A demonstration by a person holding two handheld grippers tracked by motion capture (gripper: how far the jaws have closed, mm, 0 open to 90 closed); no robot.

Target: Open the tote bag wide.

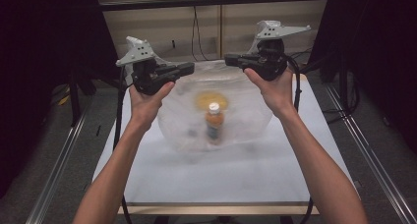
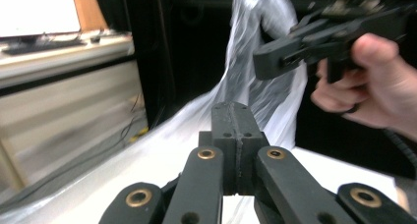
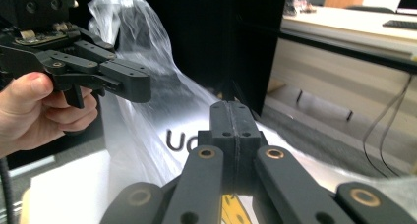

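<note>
Left gripper (image 1: 189, 68) and right gripper (image 1: 229, 61) both clenched on the top edge of the bag (image 1: 246, 121), held up over the bench (image 1: 196, 180) (bottle (image 1: 214, 122) upright inside, blurred).

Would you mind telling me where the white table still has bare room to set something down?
The near strip of the white table, between the clear plastic bag and the front edge, is bare, as are narrow margins left and right of the bag. The middle and back are crowded: the bag, held up by the left claw and right claw, hangs there with an orange bottle inside.
</note>
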